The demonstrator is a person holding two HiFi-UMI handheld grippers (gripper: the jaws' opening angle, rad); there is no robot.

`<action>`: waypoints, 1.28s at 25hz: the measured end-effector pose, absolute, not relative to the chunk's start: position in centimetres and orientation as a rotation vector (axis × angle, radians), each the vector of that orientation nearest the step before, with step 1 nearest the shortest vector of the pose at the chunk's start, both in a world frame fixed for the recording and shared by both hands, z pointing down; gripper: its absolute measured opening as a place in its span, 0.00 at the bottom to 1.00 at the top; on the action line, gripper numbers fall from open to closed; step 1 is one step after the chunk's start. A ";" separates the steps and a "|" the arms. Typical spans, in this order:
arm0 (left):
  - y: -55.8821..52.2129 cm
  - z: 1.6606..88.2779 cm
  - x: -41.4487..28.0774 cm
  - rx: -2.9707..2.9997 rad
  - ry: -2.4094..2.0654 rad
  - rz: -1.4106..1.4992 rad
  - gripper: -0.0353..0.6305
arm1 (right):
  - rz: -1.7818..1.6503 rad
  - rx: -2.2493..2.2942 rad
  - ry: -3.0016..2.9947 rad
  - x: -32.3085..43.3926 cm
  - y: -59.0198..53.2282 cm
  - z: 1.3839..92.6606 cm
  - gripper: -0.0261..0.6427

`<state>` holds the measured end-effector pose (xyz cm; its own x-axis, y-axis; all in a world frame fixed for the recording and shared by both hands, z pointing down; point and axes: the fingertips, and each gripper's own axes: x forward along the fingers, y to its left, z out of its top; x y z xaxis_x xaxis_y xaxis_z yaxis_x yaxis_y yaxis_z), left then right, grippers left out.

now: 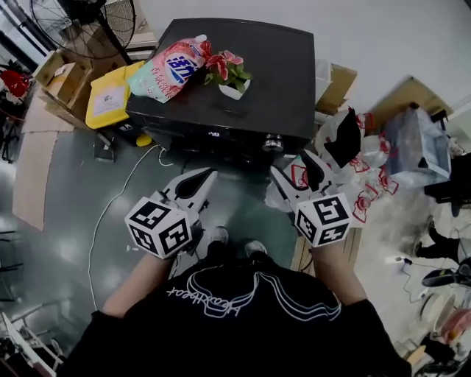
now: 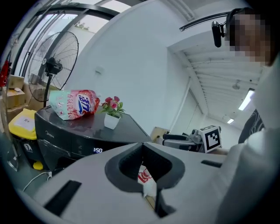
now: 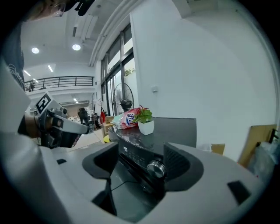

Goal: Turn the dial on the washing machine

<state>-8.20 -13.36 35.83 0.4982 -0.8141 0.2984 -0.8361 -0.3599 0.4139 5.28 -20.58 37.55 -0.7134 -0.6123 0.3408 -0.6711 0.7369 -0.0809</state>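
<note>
The black washing machine [image 1: 243, 81] stands in front of me, its silver dial [image 1: 273, 142] at the right end of the front panel and a lit display [image 1: 213, 134] to the dial's left. My right gripper [image 1: 296, 174] is open and held short of the panel, below and right of the dial. In the right gripper view the dial [image 3: 155, 168] shows between the spread jaws of that gripper [image 3: 140, 164], apart from both. My left gripper [image 1: 200, 180] is shut and empty, low in front of the machine. In the left gripper view its closed tips [image 2: 142, 146] point past the machine's right corner.
A pink detergent bag [image 1: 173, 68] and a small potted plant [image 1: 228, 74] lie on the machine's lid. A fan [image 1: 81, 22], cardboard boxes and a yellow container [image 1: 110, 96] stand at the left. Plastic bags [image 1: 353, 158] pile up at the right. A white cable [image 1: 110, 206] runs over the floor.
</note>
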 end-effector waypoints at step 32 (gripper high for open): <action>-15.1 42.1 -15.1 2.278 -1.171 0.157 0.06 | 0.021 1.480 -2.130 3.3 -26.9 51.3 0.47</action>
<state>-15.13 -15.08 42.15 0.6102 -0.7115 0.3483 -0.7783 -0.4563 0.4313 3.32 -26.90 51.26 -0.2502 -0.8644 0.4361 -0.8730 0.3962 0.2844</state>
